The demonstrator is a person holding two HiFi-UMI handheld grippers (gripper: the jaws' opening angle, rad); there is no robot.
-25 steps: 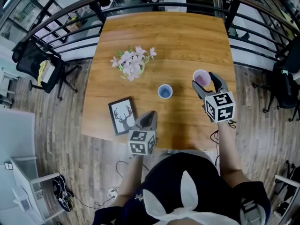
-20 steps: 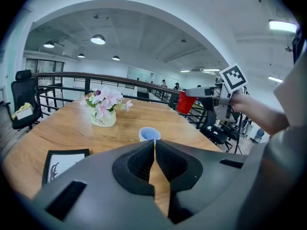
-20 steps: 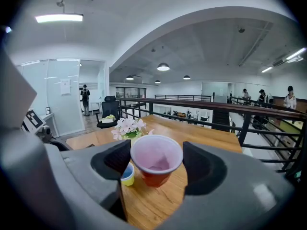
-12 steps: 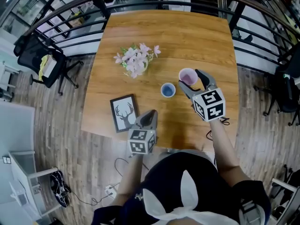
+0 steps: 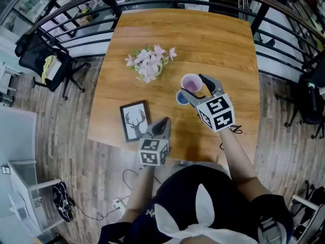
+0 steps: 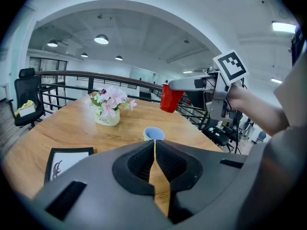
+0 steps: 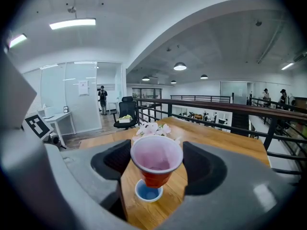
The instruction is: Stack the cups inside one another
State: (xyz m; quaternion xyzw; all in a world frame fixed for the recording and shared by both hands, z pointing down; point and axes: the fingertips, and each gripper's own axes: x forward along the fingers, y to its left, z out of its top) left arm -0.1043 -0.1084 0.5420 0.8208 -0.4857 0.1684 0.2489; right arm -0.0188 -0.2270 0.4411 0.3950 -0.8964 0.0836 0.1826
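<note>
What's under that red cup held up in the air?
A blue cup stands upright on the wooden table, roughly below the red cup held by the right gripper, with air between them. In the right gripper view the red cup's base hides the blue cup's far rim.

Your left gripper (image 5: 162,122) and right gripper (image 5: 197,89) share one build: matte grey moulded shells, each carrying a white cube (image 5: 154,153) printed with black square markers. Inside the jaws you have dark, textured pads (image 7: 113,159) set into rounded recesses. A thin black cable (image 5: 234,130) curls behind the right one's cube. You wear a dark top (image 5: 177,187) with a white collar piece (image 5: 205,205).
</note>
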